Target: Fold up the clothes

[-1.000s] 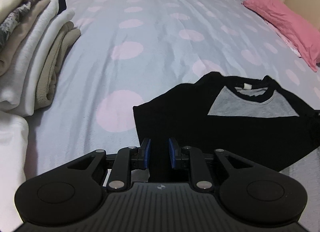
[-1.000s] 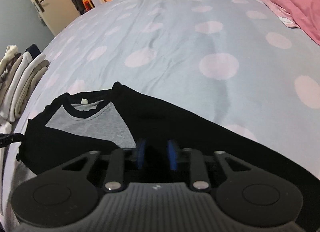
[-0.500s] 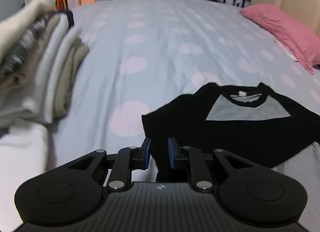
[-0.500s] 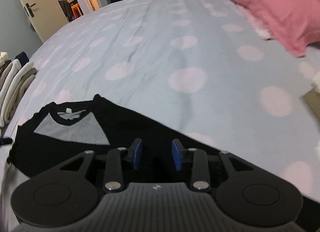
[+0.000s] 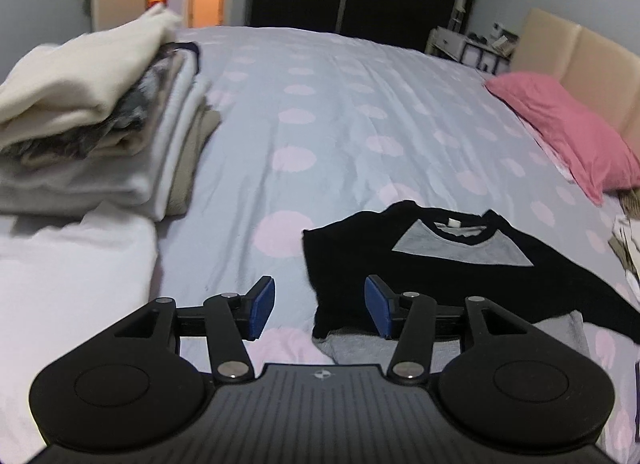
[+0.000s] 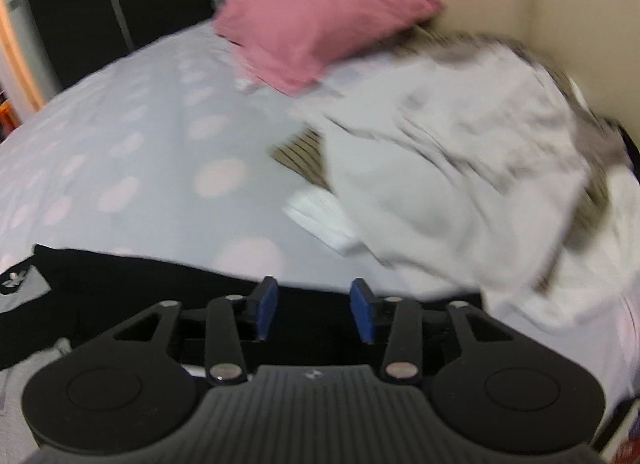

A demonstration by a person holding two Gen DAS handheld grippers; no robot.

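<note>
A black and grey raglan shirt [image 5: 432,260] lies on the spotted bed, sleeves folded across its front, collar away from me. My left gripper [image 5: 319,308] is open and empty, raised just above the shirt's near left corner. In the right wrist view the shirt [image 6: 160,284] shows as a black band at lower left. My right gripper [image 6: 313,309] is open and empty above the shirt's black edge. A loose heap of unfolded pale clothes [image 6: 460,168] lies to its right, blurred.
A stack of folded clothes [image 5: 100,124] sits at the left on the bed [image 5: 340,112], with a white folded piece [image 5: 68,264] in front of it. A pink pillow [image 5: 568,128] lies by the beige headboard, also seen in the right wrist view [image 6: 316,24].
Both grippers opened and let go of the shirt, then lifted back. The right gripper swung right toward the heap of unfolded clothes; its view is blurred.
</note>
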